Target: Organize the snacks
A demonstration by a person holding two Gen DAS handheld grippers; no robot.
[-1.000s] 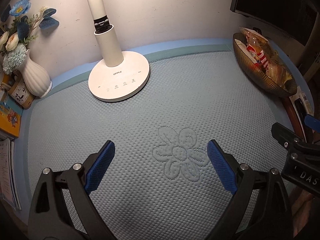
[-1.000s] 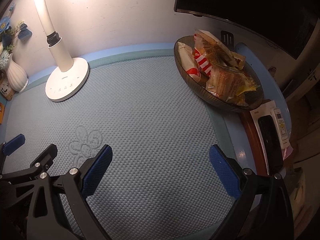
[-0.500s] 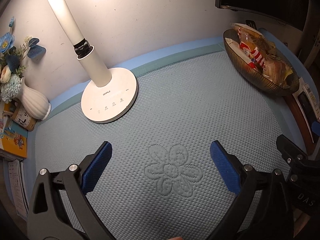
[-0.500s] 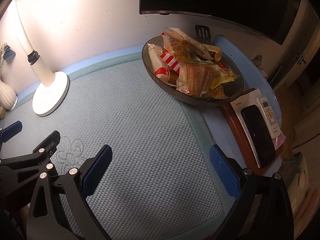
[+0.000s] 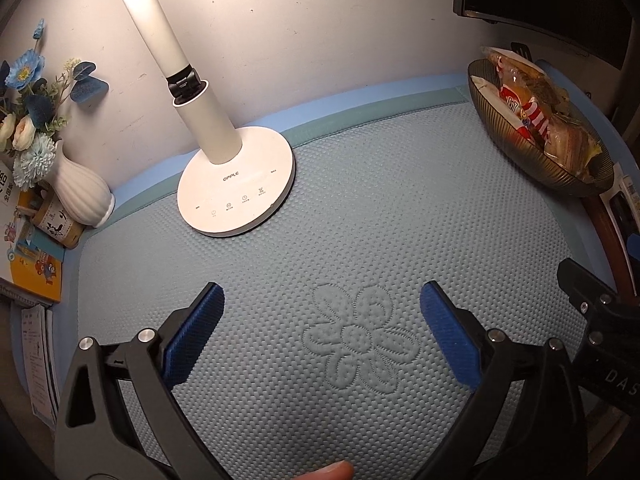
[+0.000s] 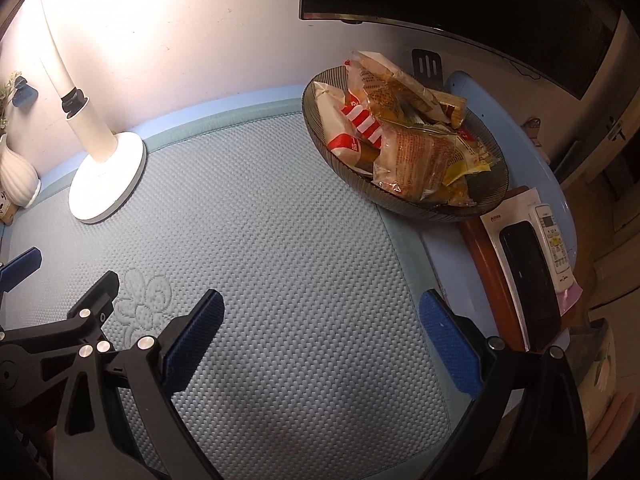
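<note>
While both grippers hang over the quilted blue mat [image 5: 400, 208] with nothing between their blue pads, the left gripper [image 5: 320, 336] is spread wide above the stitched flower [image 5: 356, 344] and the right gripper [image 6: 320, 336] is spread just as wide to its right. Snacks [image 6: 404, 136] sit heaped in the dark ribbed bowl [image 6: 494, 200] at the far right — well apart from both grippers. At far left stands the lamp [image 5: 236, 176], with a white vase [image 5: 82, 192] beside it — a remote [image 6: 554, 240] lies near the bowl.
</note>
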